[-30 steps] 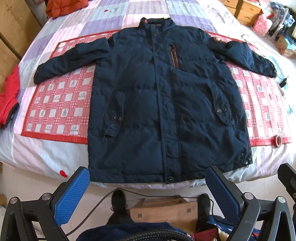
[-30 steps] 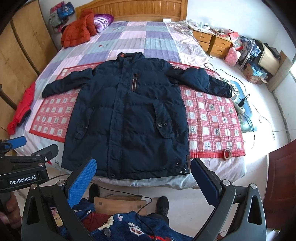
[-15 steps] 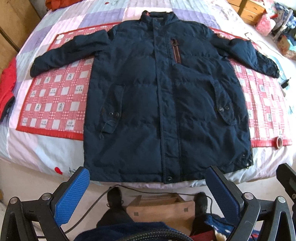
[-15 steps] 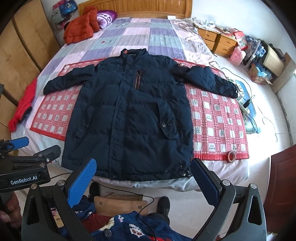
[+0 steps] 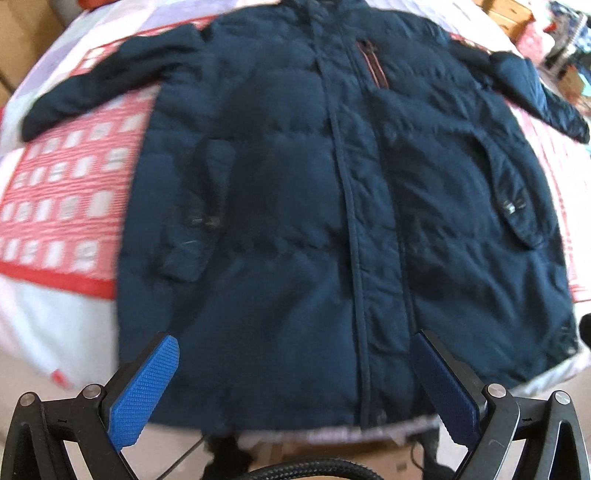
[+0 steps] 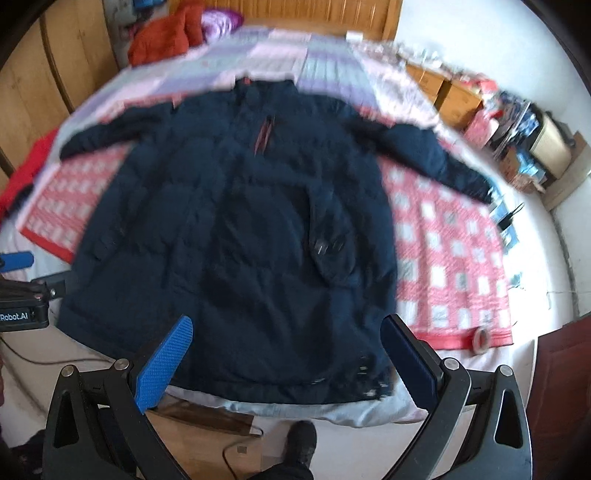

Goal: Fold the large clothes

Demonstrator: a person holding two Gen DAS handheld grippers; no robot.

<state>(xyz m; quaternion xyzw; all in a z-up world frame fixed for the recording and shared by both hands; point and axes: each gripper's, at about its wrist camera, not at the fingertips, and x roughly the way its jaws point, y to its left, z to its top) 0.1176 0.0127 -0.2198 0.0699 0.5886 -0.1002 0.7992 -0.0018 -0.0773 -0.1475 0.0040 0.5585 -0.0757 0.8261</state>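
The left gripper (image 5: pixel 295 373) has its jaws spread wide with nothing between them, hanging just off the foot edge of the bed (image 5: pixel 44 332) and over the bottom hem of the coat (image 5: pixel 295 206). The right gripper (image 6: pixel 284 354) is the same: jaws wide apart, empty, poised near the hem on the coat's other side, with the left gripper's body showing at the left edge of its view. Neither blue pad touches cloth as far as the blurred pictures show.

By my judgement the folding has not begun. The dark blue padded coat lies flat and face up, zipped shut, both sleeves spread out to the sides, no part turned over another. Everything is left to do: sleeves in, sides in, then the length doubled.

The coat lies on a red checked mat (image 6: pixel 454 251) spread on the bed's patchwork quilt (image 6: pixel 280 48), its hem hanging at the near edge. Its long axis runs straight away from the person, collar toward the wooden headboard (image 6: pixel 295 14), hem toward the jaws; the sleeves run across, left and right. A roll of tape (image 6: pixel 481 339) sits on the mat's near right corner
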